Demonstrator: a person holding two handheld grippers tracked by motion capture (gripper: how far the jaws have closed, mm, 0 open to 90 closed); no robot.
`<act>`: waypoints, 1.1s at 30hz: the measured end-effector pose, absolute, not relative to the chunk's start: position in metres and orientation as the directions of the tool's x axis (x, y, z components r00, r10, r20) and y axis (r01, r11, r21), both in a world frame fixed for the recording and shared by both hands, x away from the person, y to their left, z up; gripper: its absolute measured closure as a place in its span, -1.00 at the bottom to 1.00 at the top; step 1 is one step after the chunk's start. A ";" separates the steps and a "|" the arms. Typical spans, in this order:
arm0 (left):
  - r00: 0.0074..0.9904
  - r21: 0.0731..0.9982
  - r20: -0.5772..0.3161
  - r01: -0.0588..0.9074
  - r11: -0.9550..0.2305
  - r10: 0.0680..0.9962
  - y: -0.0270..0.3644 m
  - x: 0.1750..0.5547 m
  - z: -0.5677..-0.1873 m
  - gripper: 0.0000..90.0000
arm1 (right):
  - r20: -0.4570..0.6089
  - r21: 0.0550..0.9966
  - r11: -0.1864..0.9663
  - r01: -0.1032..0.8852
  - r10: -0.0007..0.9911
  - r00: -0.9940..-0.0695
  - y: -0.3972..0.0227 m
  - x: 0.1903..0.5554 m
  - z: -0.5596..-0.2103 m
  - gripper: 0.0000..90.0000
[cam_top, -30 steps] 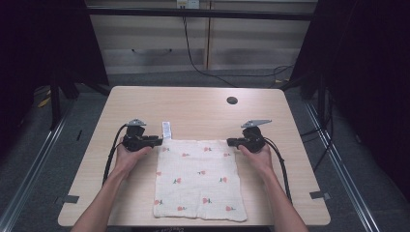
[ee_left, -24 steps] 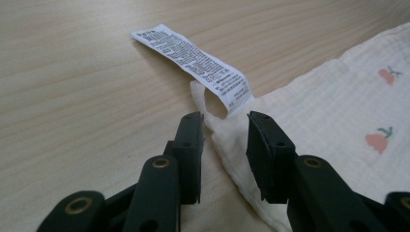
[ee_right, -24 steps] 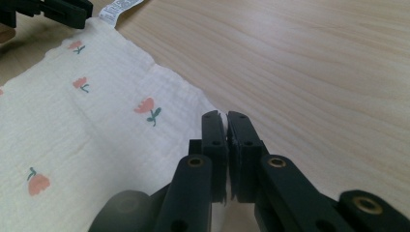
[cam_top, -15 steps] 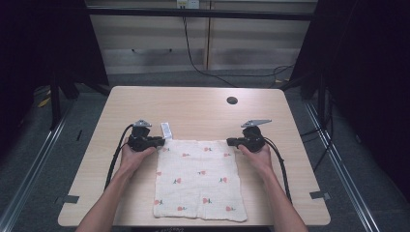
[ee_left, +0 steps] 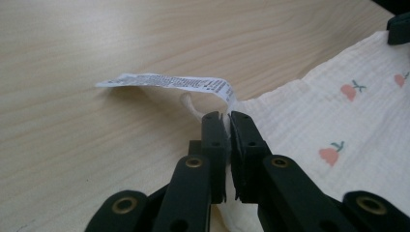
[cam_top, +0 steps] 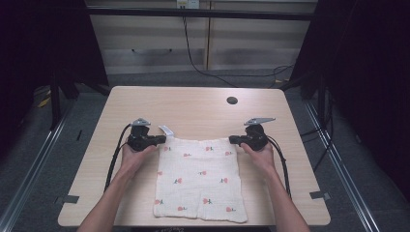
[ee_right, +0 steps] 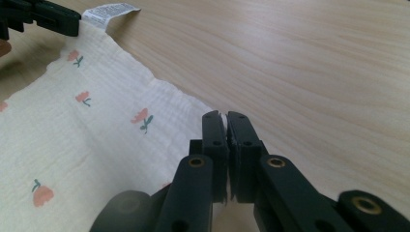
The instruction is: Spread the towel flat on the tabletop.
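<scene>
I see a cream cloth (cam_top: 200,179) printed with small red flowers lying flat on the pale wooden worktop (cam_top: 193,106), close to the edge nearest the person. My left hand-held gripper (cam_top: 162,140) is at the cloth's far left corner; its jaws have just been closing and now pinch the fabric there, right beside the white care label (ee_left: 169,82). My right hand-held gripper (cam_top: 233,140) is at the cloth's far right corner, its jaws clamped together on that corner's edge, as the right gripper view shows, with cloth running in between them (ee_right: 225,123). The cloth is close to square, slightly longer from the far edge to the near edge, so I judge its long axis to run away from the person; its far edge, between the two held corners, lies straight across. The label sticks out from the cloth's far left corner, pointing away and to the left. My worry is the thin bite on both sides: each pinch takes only the very rim of the fabric, so a quick lift or an uneven pull could let one corner slip free and drop the cloth crooked. On the left, the jaws may also have caught the label's loop rather than enough cloth, which could tear loose or twist that corner.
</scene>
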State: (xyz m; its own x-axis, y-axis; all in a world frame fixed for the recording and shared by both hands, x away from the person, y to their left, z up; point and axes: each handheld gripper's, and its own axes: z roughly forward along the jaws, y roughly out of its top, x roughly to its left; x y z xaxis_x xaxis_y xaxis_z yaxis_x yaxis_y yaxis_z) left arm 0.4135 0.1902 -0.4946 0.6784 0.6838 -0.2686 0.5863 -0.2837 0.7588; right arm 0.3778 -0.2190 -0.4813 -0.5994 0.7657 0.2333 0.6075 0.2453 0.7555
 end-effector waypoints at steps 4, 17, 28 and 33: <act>0.680 0.771 -0.277 0.579 -0.265 0.678 0.192 0.412 -0.486 0.90 | 0.226 0.764 0.244 0.597 0.766 -0.603 -0.221 0.377 -0.476 0.94; 0.712 0.819 -0.264 0.522 -0.239 0.651 0.185 0.406 -0.457 0.90 | 0.199 0.784 0.247 0.570 0.769 -0.607 -0.225 0.376 -0.459 0.94; 0.715 0.849 -0.262 0.491 -0.198 0.648 0.177 0.409 -0.435 0.90 | 0.168 0.798 0.255 0.546 0.776 -0.608 -0.231 0.380 -0.439 0.94; 0.722 0.865 -0.248 0.465 -0.187 0.646 0.179 0.409 -0.420 0.90 | 0.152 0.802 0.261 0.537 0.781 -0.606 -0.235 0.382 -0.430 0.94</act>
